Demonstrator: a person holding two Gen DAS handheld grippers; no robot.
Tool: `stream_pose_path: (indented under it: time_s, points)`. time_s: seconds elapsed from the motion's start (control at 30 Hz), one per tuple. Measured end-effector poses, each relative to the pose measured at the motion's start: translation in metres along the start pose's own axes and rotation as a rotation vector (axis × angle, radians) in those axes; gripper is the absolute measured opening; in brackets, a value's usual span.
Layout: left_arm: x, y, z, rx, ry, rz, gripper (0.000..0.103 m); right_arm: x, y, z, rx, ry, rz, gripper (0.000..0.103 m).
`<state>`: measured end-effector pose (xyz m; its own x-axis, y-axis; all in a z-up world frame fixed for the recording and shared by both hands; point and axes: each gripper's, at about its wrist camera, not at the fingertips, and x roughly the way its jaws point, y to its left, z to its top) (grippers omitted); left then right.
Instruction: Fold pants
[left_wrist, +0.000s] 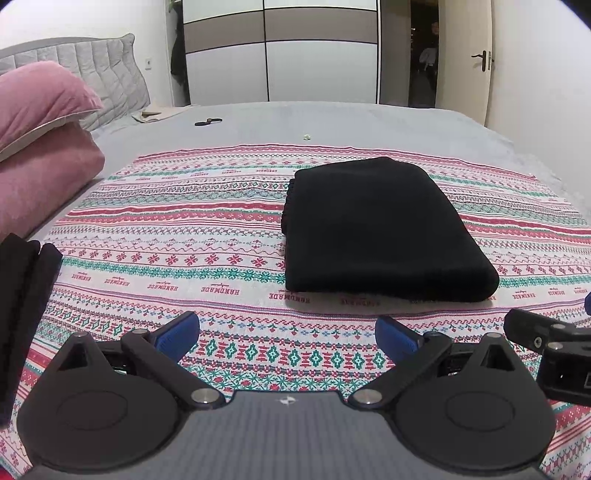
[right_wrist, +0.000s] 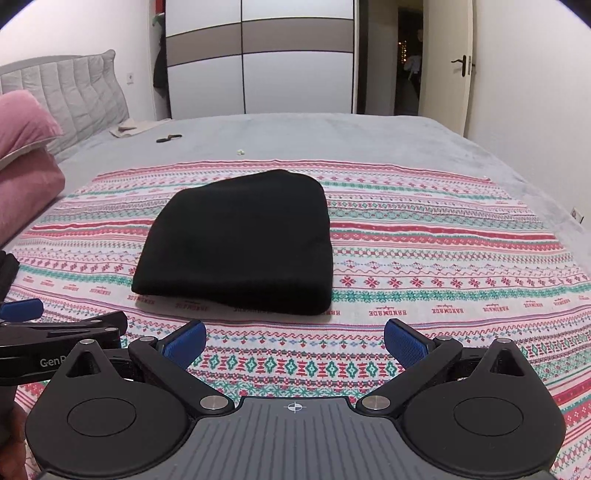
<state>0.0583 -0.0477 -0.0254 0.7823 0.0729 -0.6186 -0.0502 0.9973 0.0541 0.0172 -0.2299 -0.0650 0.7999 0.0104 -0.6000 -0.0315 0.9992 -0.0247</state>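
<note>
The black pants (left_wrist: 380, 229) lie folded into a compact thick rectangle on the patterned red, green and white cloth (left_wrist: 177, 236). They also show in the right wrist view (right_wrist: 240, 243). My left gripper (left_wrist: 288, 334) is open and empty, a short way in front of the pants' near edge. My right gripper (right_wrist: 295, 341) is open and empty, just in front of the pants. Part of the right gripper shows at the right edge of the left wrist view (left_wrist: 546, 339), and part of the left gripper at the left edge of the right wrist view (right_wrist: 62, 332).
The cloth lies on a grey bed (left_wrist: 332, 122). Pink pillows (left_wrist: 40, 147) are stacked at the left by the grey headboard (left_wrist: 92, 70). Another black garment (left_wrist: 22, 295) sits at the left edge. A small dark item (left_wrist: 208, 122) lies further back. A wardrobe (left_wrist: 280, 51) and open door (left_wrist: 465, 55) stand behind.
</note>
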Motion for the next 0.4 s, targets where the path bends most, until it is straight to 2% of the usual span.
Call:
stream_pose_path:
  time_s: [0.4]
  points:
    - [0.0019, -0.0031, 0.0000, 0.005, 0.002, -0.001, 0.103, 0.0020, -0.0017, 0.0000, 0.013, 0.006, 0.010, 0.103]
